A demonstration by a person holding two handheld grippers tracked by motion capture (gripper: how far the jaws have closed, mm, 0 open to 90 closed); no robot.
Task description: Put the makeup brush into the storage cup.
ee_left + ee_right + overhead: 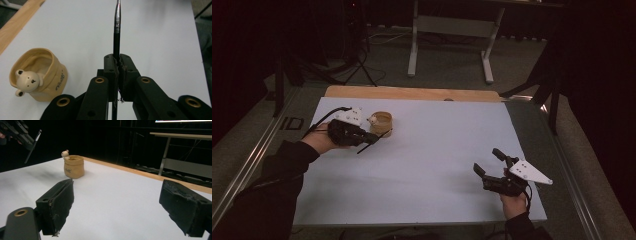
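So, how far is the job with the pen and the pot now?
Done: the left gripper has shut on the thin black pen. In hand: it holds it beside the tan bear-decorated pot. Left, probably: putting the pen in. The right gripper is open, idle.

Left gripper (371,136) at far left of the table, jaws clamped together, held by the left hand (319,141). Right gripper (491,162) at near right, jaws spread wide, nothing between them, right hand (513,204) holding it from below.
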